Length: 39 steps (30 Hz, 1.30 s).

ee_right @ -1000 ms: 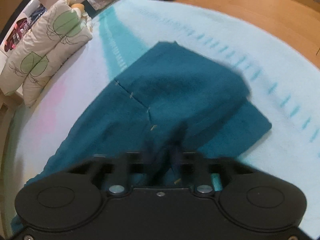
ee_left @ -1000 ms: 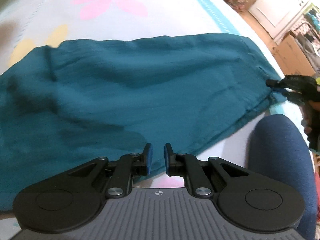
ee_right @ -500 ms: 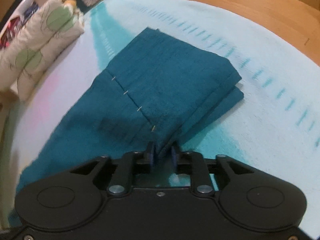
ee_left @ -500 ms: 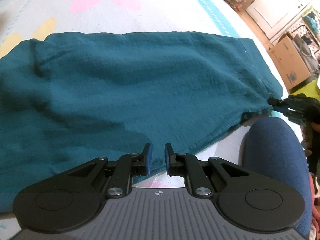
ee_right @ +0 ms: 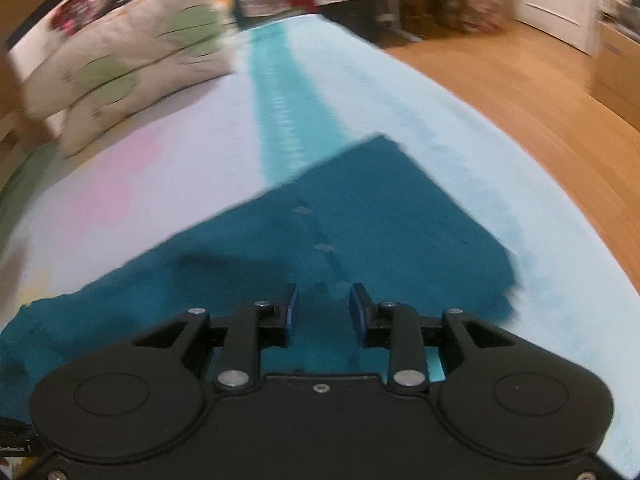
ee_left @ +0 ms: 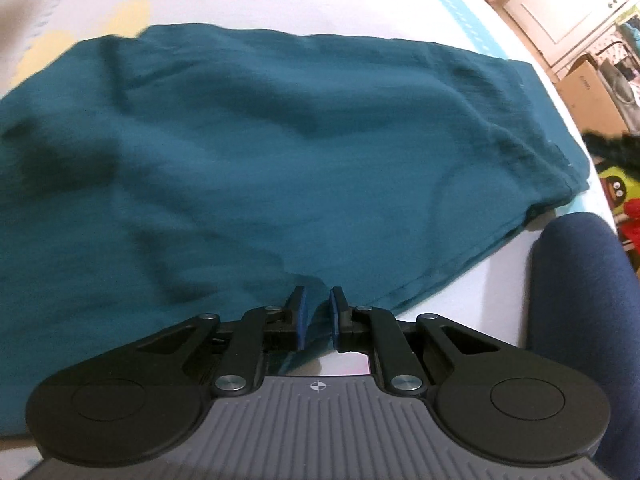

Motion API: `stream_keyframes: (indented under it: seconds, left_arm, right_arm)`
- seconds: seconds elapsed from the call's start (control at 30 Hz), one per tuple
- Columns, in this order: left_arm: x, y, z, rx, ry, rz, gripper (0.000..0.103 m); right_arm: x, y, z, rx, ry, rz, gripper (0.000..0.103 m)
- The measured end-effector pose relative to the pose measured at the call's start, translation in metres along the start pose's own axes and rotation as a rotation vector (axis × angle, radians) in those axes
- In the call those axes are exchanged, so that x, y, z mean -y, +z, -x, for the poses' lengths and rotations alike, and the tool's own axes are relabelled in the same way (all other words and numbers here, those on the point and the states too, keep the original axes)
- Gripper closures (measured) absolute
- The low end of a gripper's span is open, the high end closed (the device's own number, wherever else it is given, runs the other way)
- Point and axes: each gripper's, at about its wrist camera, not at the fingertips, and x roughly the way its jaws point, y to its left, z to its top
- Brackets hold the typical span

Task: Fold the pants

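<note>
The left gripper (ee_left: 316, 318) is pinched down on the near hem of the teal pants (ee_left: 280, 152), with a little tuck of fabric caught between its blue pads (ee_left: 300, 320), jaws almost together. The right gripper (ee_right: 323, 316) is a different story: its jaws have just been opening and now stand apart over the cloth, nothing clamped between them, so it has let go.

The pants lie spread across the bed (ee_right: 160, 184), folded lengthwise into a long band that runs along the near edge. In the right wrist view, the squared-off end points toward the bed's right edge, lying over the turquoise stripe (ee_right: 280, 92) in the sheet. That view is pretty blurry, so fine detail is a wash.

A dark blue knee (ee_left: 580, 320) pokes in at the bed's near right corner. Leaf-print pillows (ee_right: 128, 68) are stacked at the far left end.
</note>
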Motion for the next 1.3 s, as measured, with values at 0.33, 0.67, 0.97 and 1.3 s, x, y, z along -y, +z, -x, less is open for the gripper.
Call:
stream_keyframes:
  seconds: [0.33, 0.67, 0.97, 1.3]
  left_arm:
    - [-0.043, -0.016, 0.009, 0.028, -0.086, 0.215, 0.098]
    - [-0.037, -0.024, 0.01, 0.05, -0.069, 0.231, 0.098]
    - [-0.016, -0.01, 0.032, 0.079, -0.049, 0.174, 0.097]
    - [0.069, 0.083, 0.015, 0.174, -0.127, 0.025, 0.092]
  right_arm:
    - [-0.1, 0.013, -0.097, -0.177, 0.119, 0.308, 0.063]
    - [-0.107, 0.053, -0.148, -0.109, 0.052, 0.221, 0.065]
    - [-0.028, 0.053, -0.061, -0.012, 0.079, 0.103, 0.051]
    - [0.055, 0.009, -0.019, -0.03, -0.031, -0.027, 0.051]
